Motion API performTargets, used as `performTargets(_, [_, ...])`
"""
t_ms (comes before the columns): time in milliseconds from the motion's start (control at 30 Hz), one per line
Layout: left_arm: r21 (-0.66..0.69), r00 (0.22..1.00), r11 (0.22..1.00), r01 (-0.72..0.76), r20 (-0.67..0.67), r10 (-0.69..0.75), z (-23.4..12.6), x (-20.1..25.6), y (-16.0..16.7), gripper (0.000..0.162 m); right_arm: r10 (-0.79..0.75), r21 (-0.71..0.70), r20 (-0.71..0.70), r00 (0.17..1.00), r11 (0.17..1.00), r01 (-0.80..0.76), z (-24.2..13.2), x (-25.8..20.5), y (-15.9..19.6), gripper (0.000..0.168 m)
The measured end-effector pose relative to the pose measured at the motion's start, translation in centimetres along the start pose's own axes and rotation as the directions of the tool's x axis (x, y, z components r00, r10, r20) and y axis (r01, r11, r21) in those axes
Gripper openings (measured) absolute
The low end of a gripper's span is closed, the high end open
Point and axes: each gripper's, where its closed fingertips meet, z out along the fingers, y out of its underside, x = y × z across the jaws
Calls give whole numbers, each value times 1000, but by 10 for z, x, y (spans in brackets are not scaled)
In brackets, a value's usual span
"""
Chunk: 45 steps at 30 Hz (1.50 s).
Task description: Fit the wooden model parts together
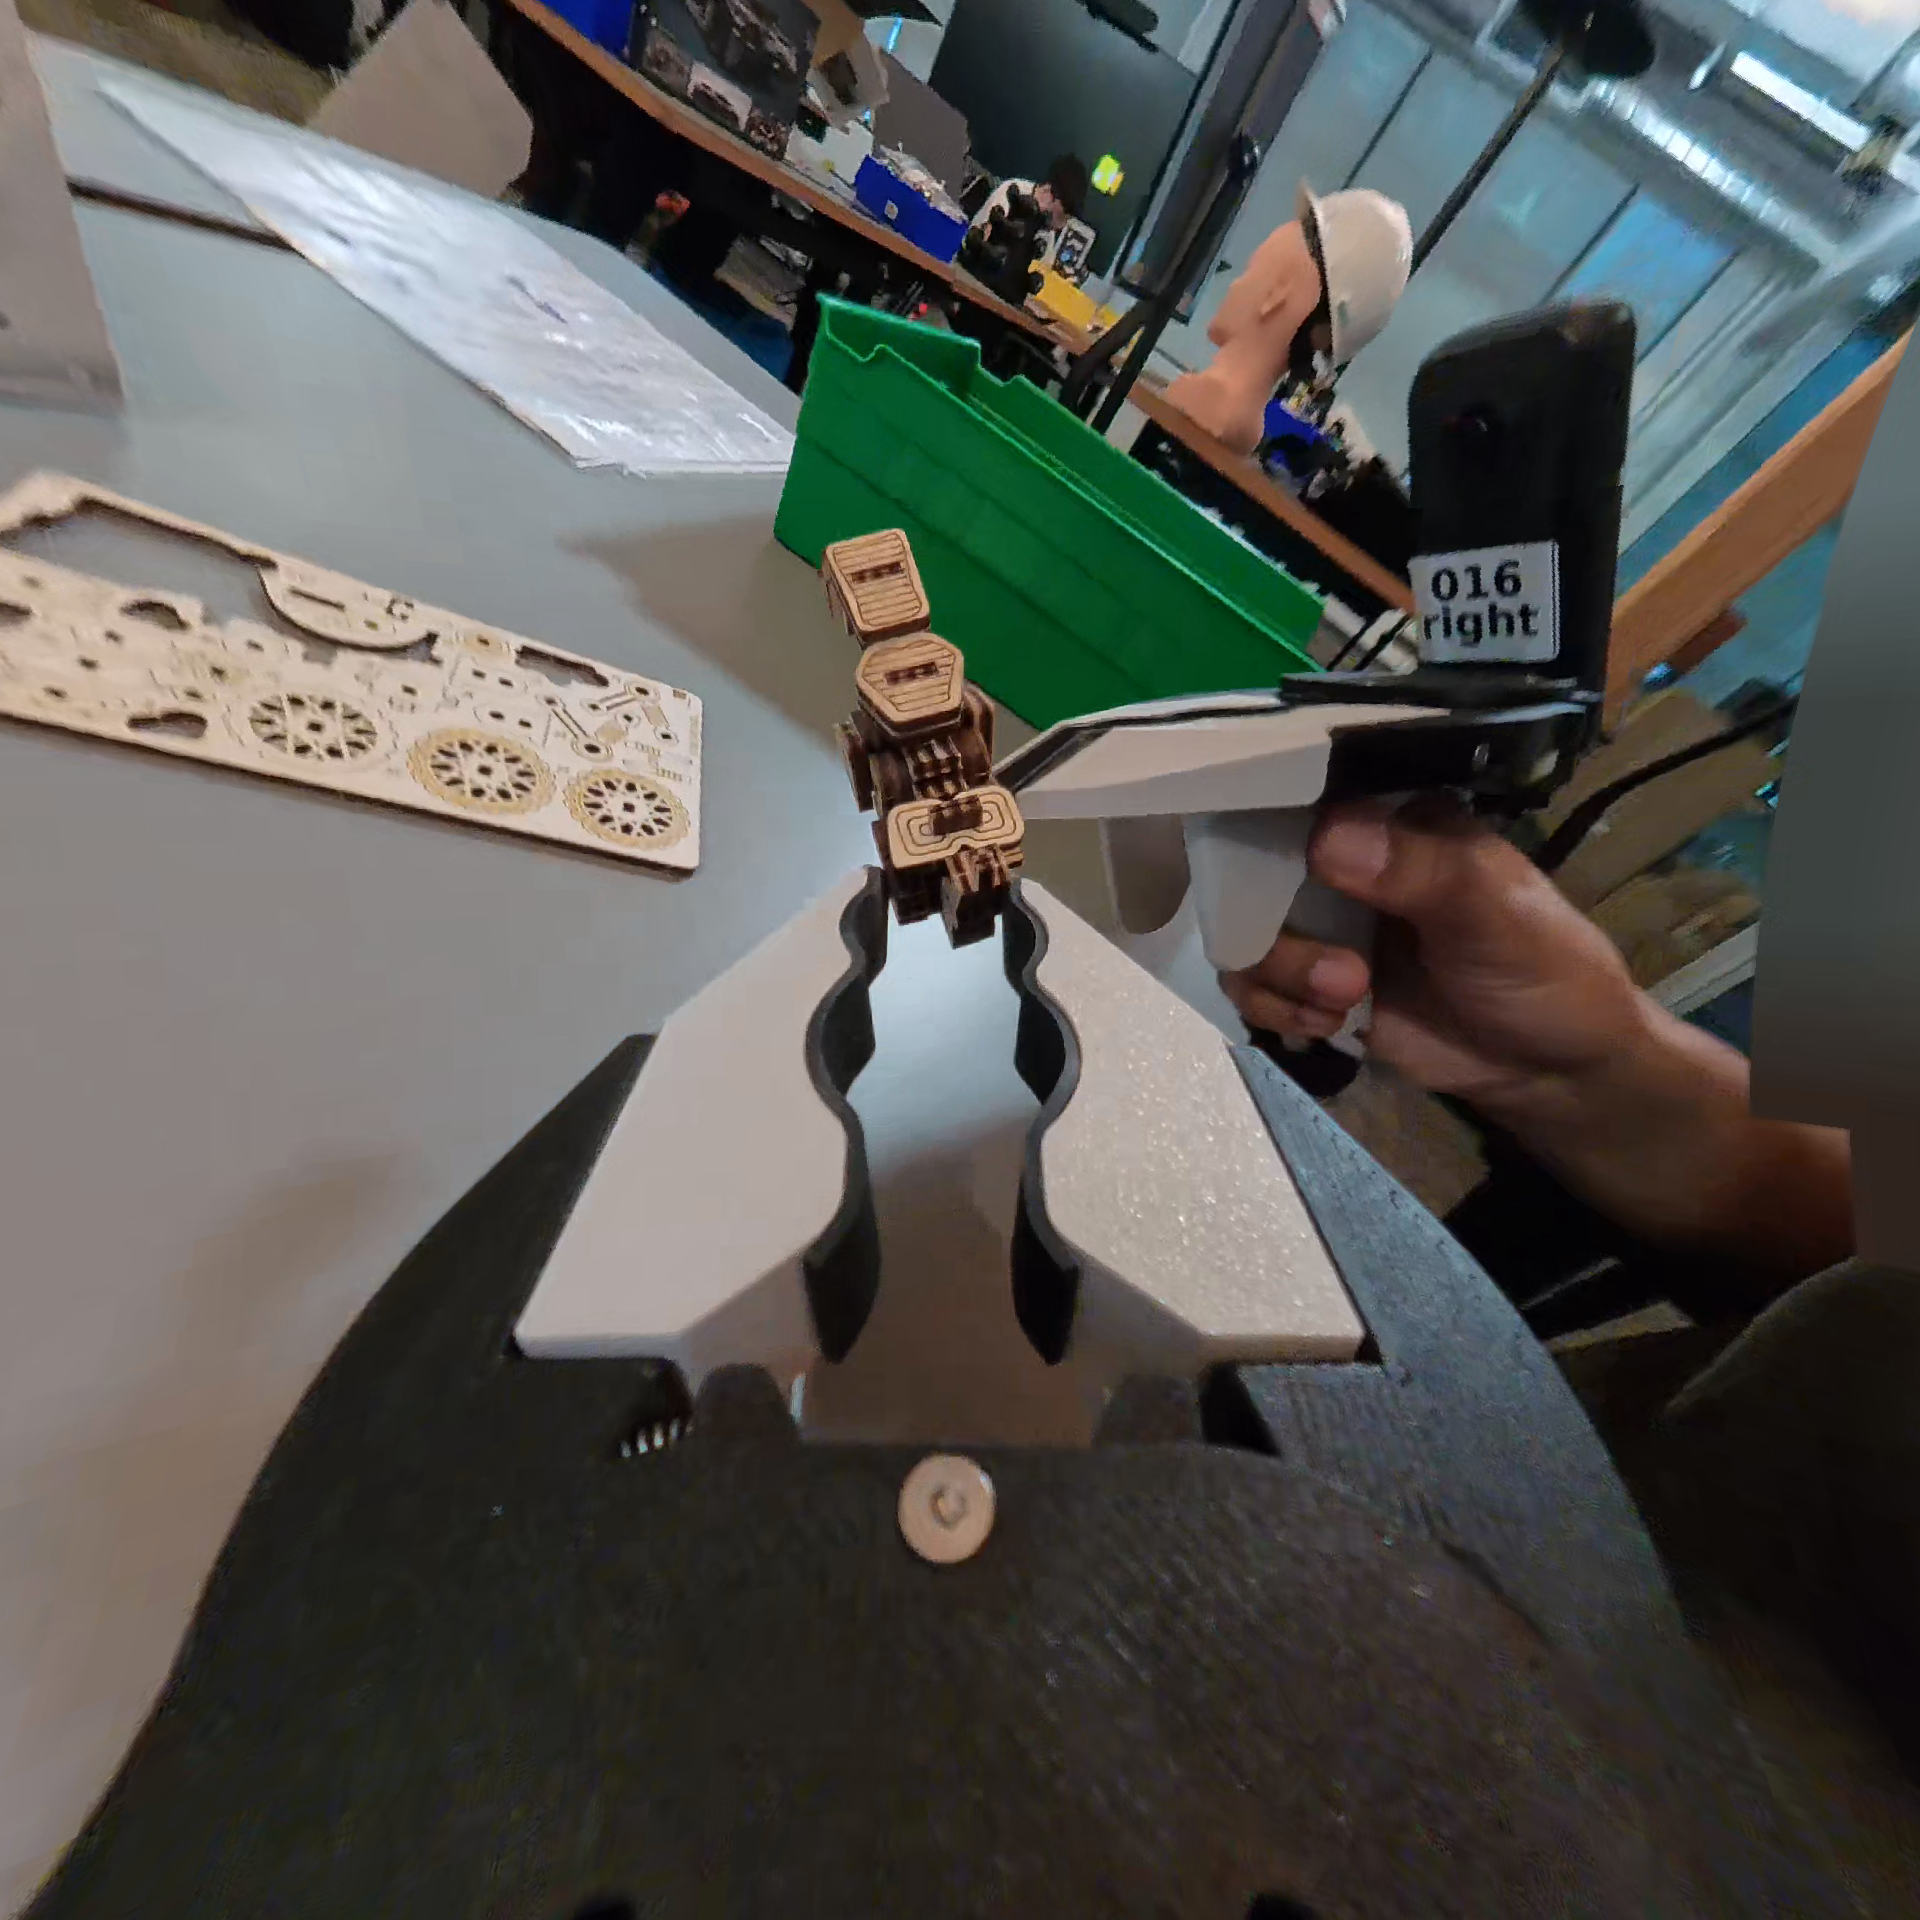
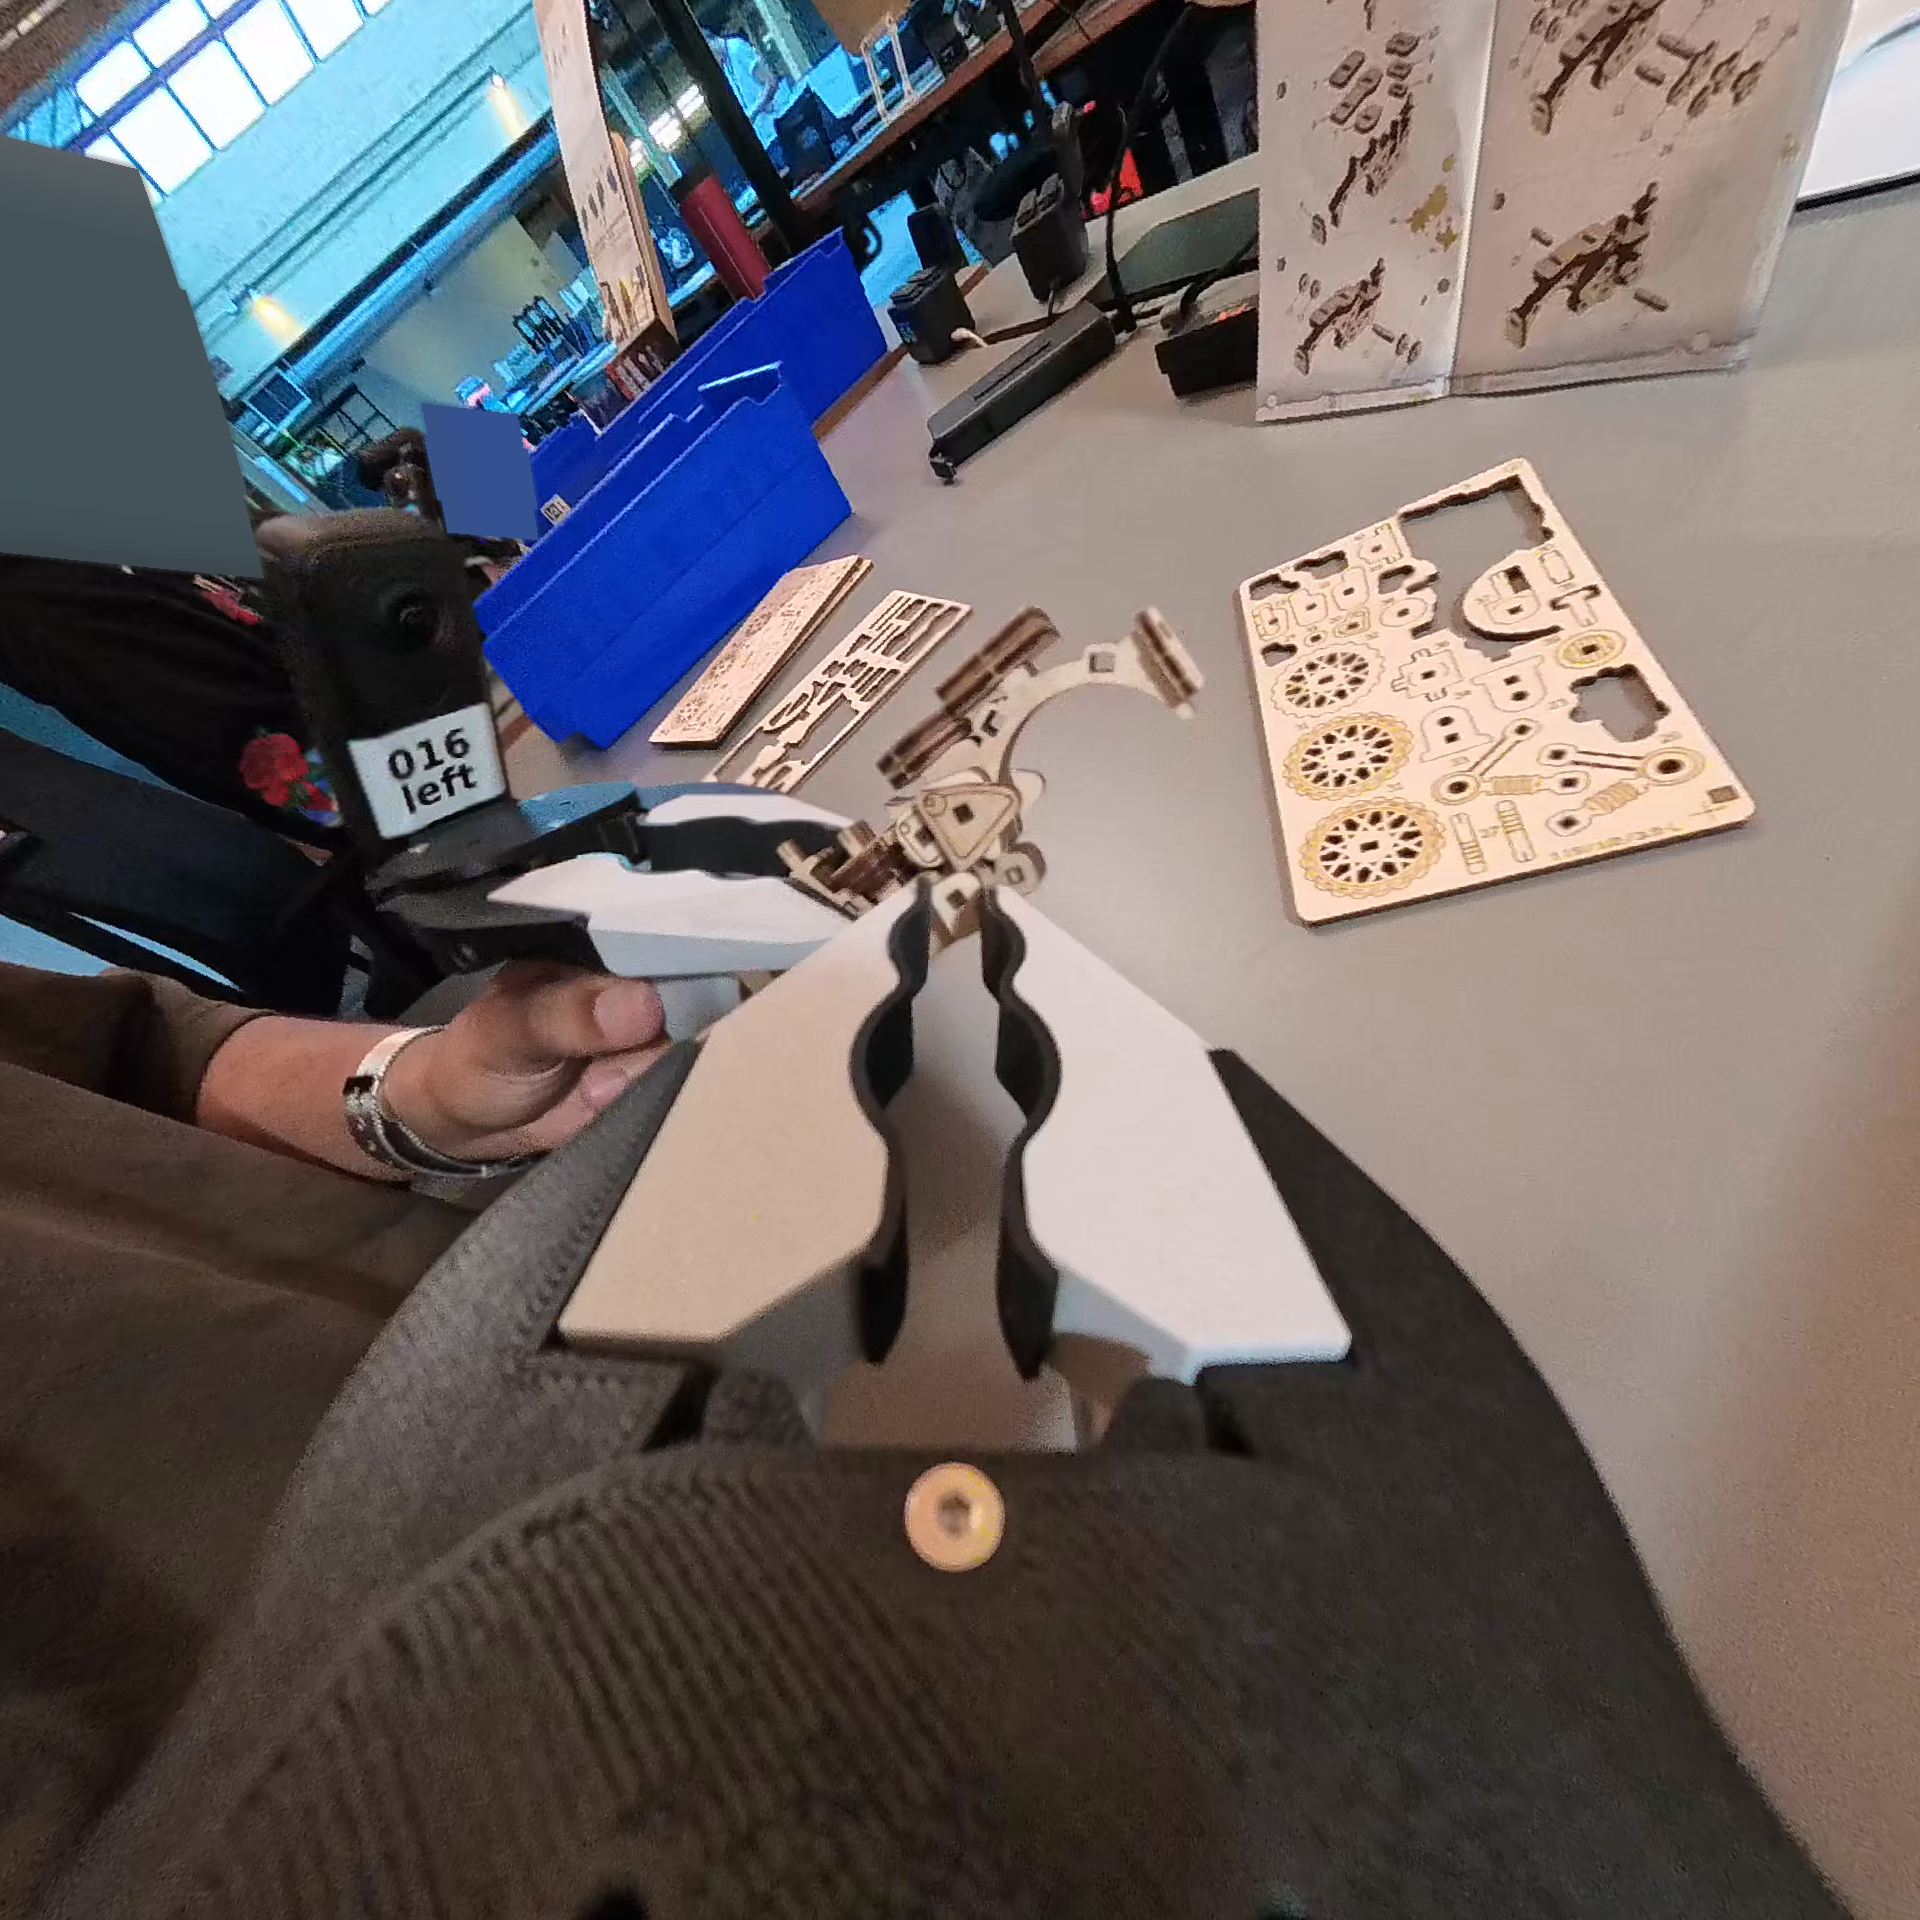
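left tongs [image 1: 940,914]: pinch the wooden model [image 1: 925,748] in mid frame, above the desk [image 1: 312,1039] | right tongs [image 2: 951,920]: pinch its other side | parts sheet [image 2: 1475,717]: flat, right of frame

A grey worktop [image 2: 1558,1143] carries everything. In the right wrist view a punched wooden sheet [image 2: 1486,717] lies flat at about one o'clock. Two narrower sheets [image 2: 831,675] lie side by side near eleven o'clock, just beside blue bins [image 2: 665,582]. A folded leaflet [image 2: 1507,197] stands at twelve to one o'clock. In the left wrist view a green bin [image 1: 997,520] sits at one o'clock, papers [image 1: 499,301] at eleven.
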Motion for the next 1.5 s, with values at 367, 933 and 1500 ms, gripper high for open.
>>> performTargets(367, [23,998,998,58,-18,-57,0,1,-1,20,-1,26,14,1000,1000,1,-1,-2,-2,0])
performTargets(933, [-70,930,936,344,-114,-350,4,1,15,20,-27,-24,-17,999,999,27,1,5,7,0])
performTargets(1500, [-124,914,908,399,-24,-405,-2,-26,22,20,0,-112,-38,999,994,-5,-6,27,23,0])
